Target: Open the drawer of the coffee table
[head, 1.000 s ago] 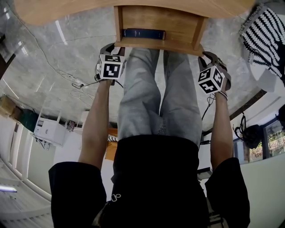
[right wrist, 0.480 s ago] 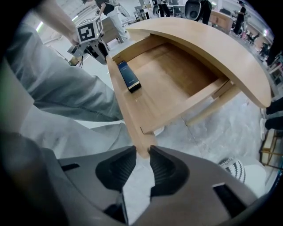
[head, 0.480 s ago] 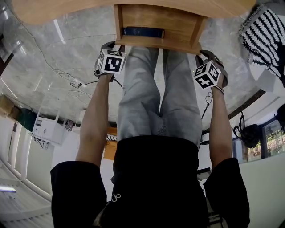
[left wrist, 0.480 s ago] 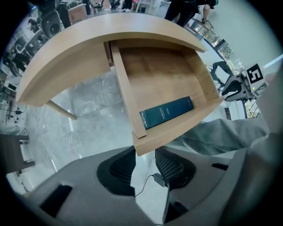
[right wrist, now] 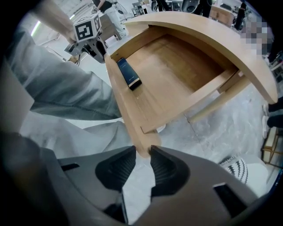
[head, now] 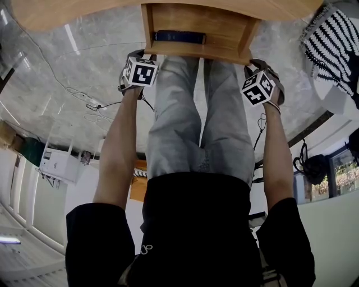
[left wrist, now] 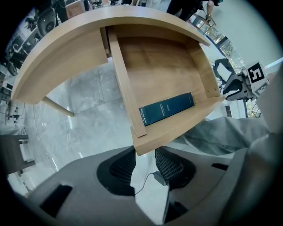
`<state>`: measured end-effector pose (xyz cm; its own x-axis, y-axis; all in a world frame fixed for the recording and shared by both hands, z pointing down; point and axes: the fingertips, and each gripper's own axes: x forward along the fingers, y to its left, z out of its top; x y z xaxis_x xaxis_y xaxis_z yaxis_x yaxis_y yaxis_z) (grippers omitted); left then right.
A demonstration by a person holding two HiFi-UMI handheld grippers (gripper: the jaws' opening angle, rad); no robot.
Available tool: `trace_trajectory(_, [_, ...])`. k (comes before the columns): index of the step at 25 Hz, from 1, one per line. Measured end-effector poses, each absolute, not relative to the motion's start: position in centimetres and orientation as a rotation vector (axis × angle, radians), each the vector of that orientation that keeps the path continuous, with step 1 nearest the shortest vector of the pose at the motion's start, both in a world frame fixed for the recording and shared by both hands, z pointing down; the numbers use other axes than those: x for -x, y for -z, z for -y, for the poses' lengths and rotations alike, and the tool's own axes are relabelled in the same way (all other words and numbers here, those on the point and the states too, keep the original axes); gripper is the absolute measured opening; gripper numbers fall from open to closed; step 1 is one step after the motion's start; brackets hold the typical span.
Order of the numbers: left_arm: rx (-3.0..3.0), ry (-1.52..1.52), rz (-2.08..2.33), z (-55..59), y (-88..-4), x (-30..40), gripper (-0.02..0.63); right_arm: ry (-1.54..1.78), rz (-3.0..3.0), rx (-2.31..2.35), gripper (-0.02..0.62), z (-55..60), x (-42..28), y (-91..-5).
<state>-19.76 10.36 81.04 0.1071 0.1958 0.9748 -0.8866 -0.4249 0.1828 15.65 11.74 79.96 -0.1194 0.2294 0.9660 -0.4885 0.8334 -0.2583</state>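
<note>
The wooden coffee table (head: 73, 14) has its drawer (head: 196, 22) pulled out toward me, and a dark blue book (head: 179, 37) lies inside along the front board. My left gripper (head: 140, 63) is at the drawer front's left corner. In the left gripper view that corner (left wrist: 138, 148) stands at the fingertips of the left gripper (left wrist: 144, 165), with no clear squeeze. My right gripper (head: 259, 68) is at the right corner. In the right gripper view its jaws are opening, and the board's rounded end (right wrist: 142, 150) dips just between the pads (right wrist: 164, 167).
My legs in grey trousers (head: 196, 112) stand between the two grippers, right below the drawer. A black-and-white striped cloth (head: 334, 39) lies at the right on the marble floor. A cable (head: 90, 101) runs across the floor at the left, near a white unit (head: 59, 165).
Both grippers have moved up the picture onto the drawer front's two corners. The drawer stays pulled out and the book has not shifted.
</note>
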Motion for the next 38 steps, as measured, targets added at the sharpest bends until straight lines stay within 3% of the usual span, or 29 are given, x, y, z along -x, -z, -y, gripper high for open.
trace_trajectory(21, [-1.386, -1.444, 0.785, -10.9, -82.3, 20.0, 0.135, -0.697, 1.477, -0.354, 0.123, -12.0, -15.5, -81.5])
trace_trajectory(26, [-1.402, -1.438, 0.799, -10.4, -80.5, 20.0, 0.13, -0.895, 1.462, -0.56, 0.099, -11.4, -15.6, -79.9])
trace_trajectory(38, [-1.479, -1.193, 0.949, -5.5, -71.8, 17.4, 0.017, -1.116, 1.605, -0.86, 0.041, -5.4, -11.7, -72.6])
